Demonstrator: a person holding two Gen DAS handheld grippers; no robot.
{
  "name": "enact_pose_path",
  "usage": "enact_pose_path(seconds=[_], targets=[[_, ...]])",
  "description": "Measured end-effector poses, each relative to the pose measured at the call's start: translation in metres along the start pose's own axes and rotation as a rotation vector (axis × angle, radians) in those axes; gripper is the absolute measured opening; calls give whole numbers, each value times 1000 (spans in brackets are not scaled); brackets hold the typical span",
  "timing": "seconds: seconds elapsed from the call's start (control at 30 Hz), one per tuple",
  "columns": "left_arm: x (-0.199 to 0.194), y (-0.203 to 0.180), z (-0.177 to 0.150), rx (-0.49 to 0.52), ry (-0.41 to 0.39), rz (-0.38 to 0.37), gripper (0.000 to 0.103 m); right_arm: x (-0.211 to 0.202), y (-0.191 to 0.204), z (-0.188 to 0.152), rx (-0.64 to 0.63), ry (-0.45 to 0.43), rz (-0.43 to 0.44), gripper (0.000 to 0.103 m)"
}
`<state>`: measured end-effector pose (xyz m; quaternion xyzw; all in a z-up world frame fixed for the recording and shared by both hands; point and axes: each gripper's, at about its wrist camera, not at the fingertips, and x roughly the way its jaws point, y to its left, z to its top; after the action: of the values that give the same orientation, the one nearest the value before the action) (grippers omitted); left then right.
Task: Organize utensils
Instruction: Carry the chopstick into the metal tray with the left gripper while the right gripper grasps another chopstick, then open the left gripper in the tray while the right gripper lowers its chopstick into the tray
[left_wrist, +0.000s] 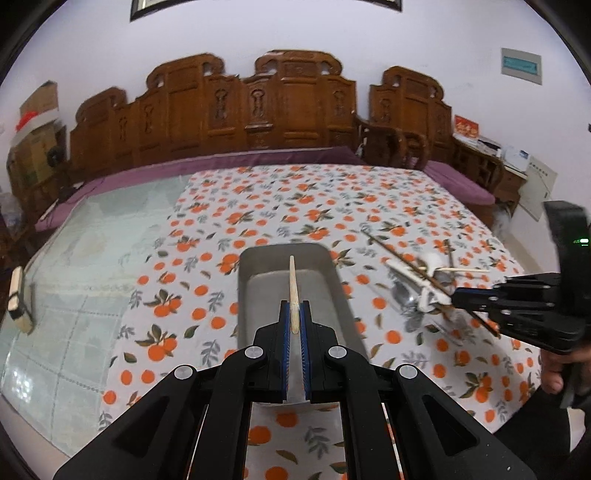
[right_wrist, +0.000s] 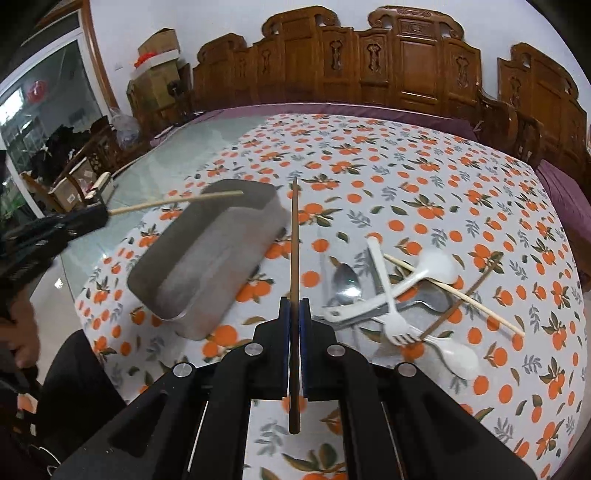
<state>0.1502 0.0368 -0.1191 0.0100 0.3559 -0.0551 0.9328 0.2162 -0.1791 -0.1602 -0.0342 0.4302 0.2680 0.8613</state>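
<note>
The left gripper (left_wrist: 294, 314) clamps a pale chopstick (left_wrist: 293, 291) above the metal tray (left_wrist: 247, 288). The right gripper (right_wrist: 294, 314) clamps a dark chopstick (right_wrist: 294, 251) near the utensil pile (right_wrist: 406, 295) on the orange-print tablecloth (right_wrist: 406, 177).

A pale wooden chopstick (left_wrist: 293, 291) is held above the grey metal tray (right_wrist: 207, 254), which is set on the orange-print cloth, while a dark brown chopstick (right_wrist: 294, 258) is held just right of it. Beside the tray a loose pile is seen: white plastic spoons (right_wrist: 436, 266), a white fork (right_wrist: 391, 314), what seems a metal spoon (right_wrist: 347, 282), and further chopsticks (right_wrist: 461, 295).
</note>
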Motion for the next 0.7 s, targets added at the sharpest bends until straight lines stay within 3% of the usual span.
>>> enact_pose_path(seconds=[0.53,0.7], targets=[[51,14,-3,-31,161,-12,5,5,32,27,21,29,50,6],[44,21,3,-46,159,-25,25,10,43,30,31,39,66,6]])
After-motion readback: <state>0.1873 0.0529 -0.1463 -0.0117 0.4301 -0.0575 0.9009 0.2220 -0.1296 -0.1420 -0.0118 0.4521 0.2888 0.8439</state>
